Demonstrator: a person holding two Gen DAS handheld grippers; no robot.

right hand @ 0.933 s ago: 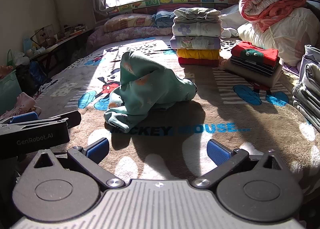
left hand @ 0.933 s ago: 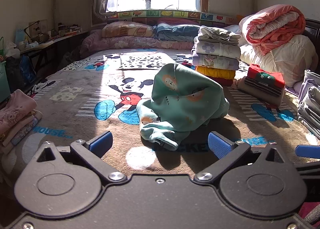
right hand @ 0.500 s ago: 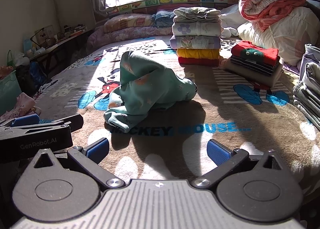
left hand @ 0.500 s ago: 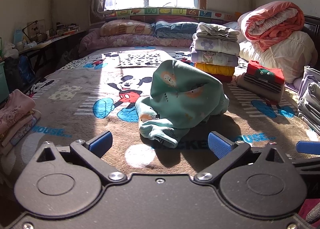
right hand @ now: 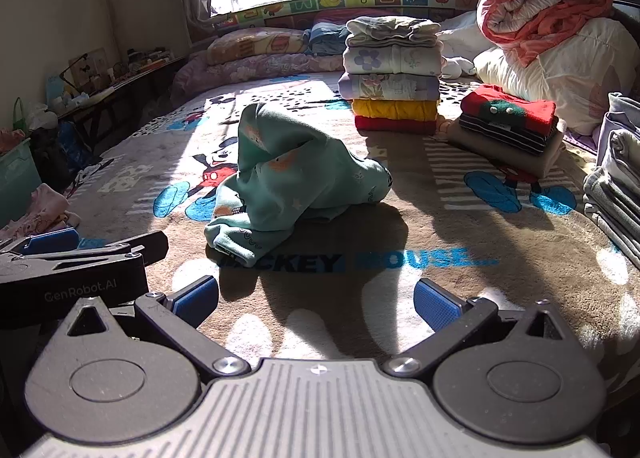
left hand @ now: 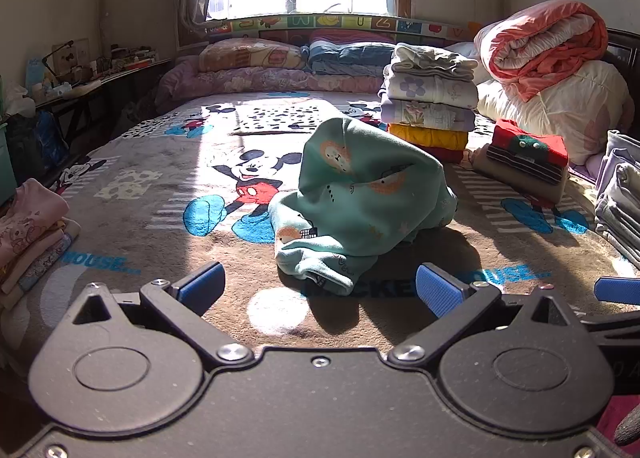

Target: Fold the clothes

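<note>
Evidently waiting at the near edge: left gripper point(left hand: 320, 288) and right gripper point(right hand: 316, 304) side by side, low over the Mickey Mouse blanket point(left hand: 132, 218), jaws of both spread wide and empty, probably readied for a two-point pickup. Ahead, near but apart from both, the teal garment point(left hand: 360, 202) in a crumpled, peaked heap, unfolded. Beyond it the tall folded stack point(right hand: 392, 74) and red-topped pile point(right hand: 508, 126), likely parked clear of the working patch.

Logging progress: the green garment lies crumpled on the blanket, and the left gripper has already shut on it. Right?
Not quite. The left gripper is open and short of the green garment, as the left wrist view shows. The garment does lie crumpled on the blanket.
</note>
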